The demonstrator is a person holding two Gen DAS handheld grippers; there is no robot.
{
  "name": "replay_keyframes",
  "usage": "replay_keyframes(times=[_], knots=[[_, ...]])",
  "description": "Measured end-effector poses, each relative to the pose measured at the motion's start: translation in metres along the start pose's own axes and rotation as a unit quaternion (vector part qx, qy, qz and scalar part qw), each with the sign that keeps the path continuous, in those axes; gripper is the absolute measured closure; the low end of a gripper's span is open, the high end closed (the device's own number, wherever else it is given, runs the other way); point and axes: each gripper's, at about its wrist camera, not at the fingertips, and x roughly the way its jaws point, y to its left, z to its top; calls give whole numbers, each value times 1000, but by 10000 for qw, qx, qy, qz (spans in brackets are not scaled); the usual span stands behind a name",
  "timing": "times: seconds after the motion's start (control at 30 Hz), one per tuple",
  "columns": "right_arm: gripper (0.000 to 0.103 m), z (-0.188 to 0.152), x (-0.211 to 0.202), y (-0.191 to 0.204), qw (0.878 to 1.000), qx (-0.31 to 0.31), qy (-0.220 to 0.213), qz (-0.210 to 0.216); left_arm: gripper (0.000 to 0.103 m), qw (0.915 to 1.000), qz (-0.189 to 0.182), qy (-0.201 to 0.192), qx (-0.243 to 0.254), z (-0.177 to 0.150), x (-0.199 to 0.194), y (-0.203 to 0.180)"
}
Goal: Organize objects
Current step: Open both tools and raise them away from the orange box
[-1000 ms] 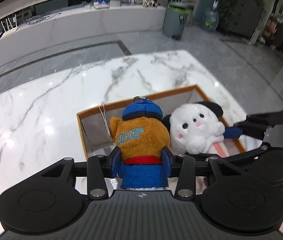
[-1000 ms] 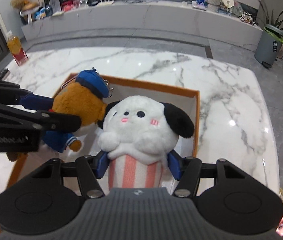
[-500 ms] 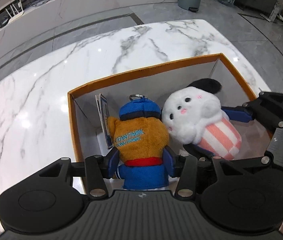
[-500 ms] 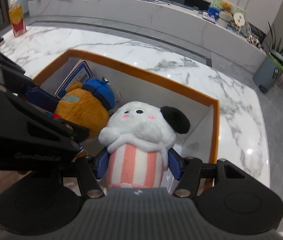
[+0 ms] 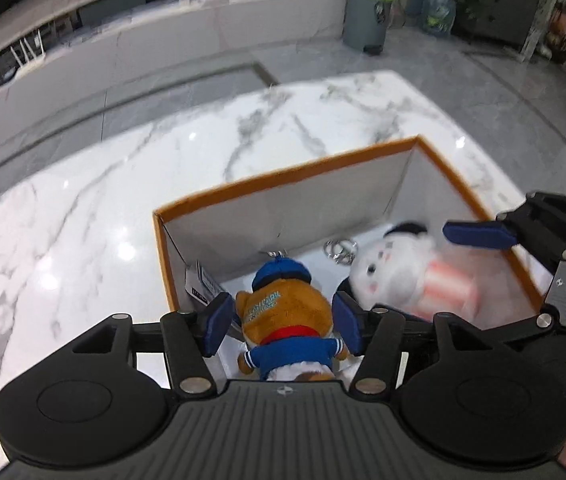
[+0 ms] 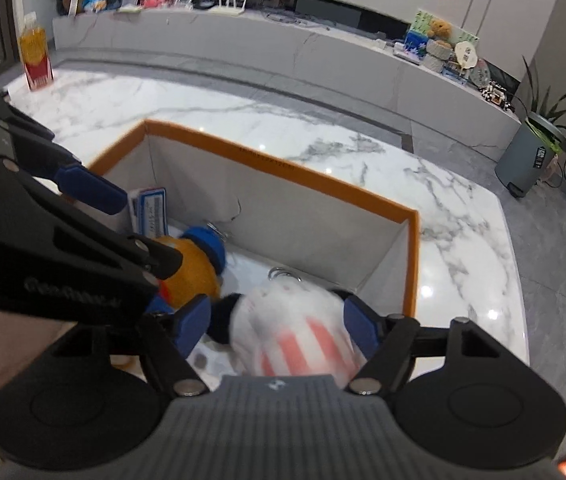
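Note:
An orange-rimmed box (image 5: 283, 172) (image 6: 283, 166) stands on the white marble table. A brown bear plush (image 5: 283, 312) (image 6: 191, 268) with a blue cap lies inside it at the left. A white dog plush (image 5: 407, 276) (image 6: 295, 328) in a pink-striped cup lies inside at the right, blurred. My left gripper (image 5: 281, 320) is open with its blue pads either side of the bear, apart from it. My right gripper (image 6: 275, 322) is open around the dog plush, not pressing it.
A paper tag (image 5: 203, 284) (image 6: 149, 214) leans on the box's left wall. A metal key ring (image 5: 339, 248) lies on the box floor. A yellow carton (image 6: 35, 56) stands at the table's far left. A grey bin (image 5: 367, 20) stands on the floor beyond.
Both grippers have opened and let go of their plush toys, which now lie in the box. The dog plush has tipped over and both grippers have lifted back a little.

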Motion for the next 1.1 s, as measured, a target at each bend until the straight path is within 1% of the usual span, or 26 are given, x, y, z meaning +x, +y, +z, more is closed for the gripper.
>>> replay_keyframes(times=[0.13, 0.2, 0.3, 0.37, 0.43, 0.5, 0.57, 0.63, 0.77, 0.87, 0.97, 1.03, 1.1], knots=[[25, -9, -29, 2, 9995, 198, -243, 18, 37, 9979, -169, -624, 29, -12, -32, -4], [25, -13, -46, 4, 9988, 323, -369, 65, 37, 9948, -263, -982, 60, -19, -53, -6], [25, -20, -77, 9, 9962, 481, -698, 208, 35, 9886, -213, -1490, 98, -32, -86, -8], [23, -26, -99, 13, 9934, 584, -949, 274, 29, 9823, -124, -1865, 77, -45, -109, -8], [23, -33, -123, 19, 9894, 691, -1234, 334, 26, 9757, -67, -2190, 29, -57, -128, -8], [21, -41, -144, 25, 9851, 754, -1488, 409, 21, 9690, 49, -2470, -14, -73, -147, -9], [19, -51, -162, 33, 9807, 789, -1743, 405, 13, 9614, 205, -2742, -60, -88, -159, -12], [19, -64, -177, 44, 9766, 846, -1947, 336, 12, 9543, 334, -2967, -126, -104, -169, -15], [19, -90, -198, 64, 9715, 916, -2171, 244, 10, 9467, 588, -3163, -174, -137, -178, -25], [19, -109, -207, 77, 9690, 991, -2261, 136, 8, 9417, 809, -3263, -111, -158, -180, -35], [19, -125, -209, 81, 9671, 1097, -2295, -4, 8, 9424, 953, -3206, 19, -171, -177, -47], [19, -136, -208, 83, 9675, 1143, -2251, -132, 8, 9433, 955, -3179, -23, -176, -174, -50], [19, -143, -205, 81, 9679, 1229, -2185, -165, 7, 9451, 899, -3137, -145, -186, -174, -50]])
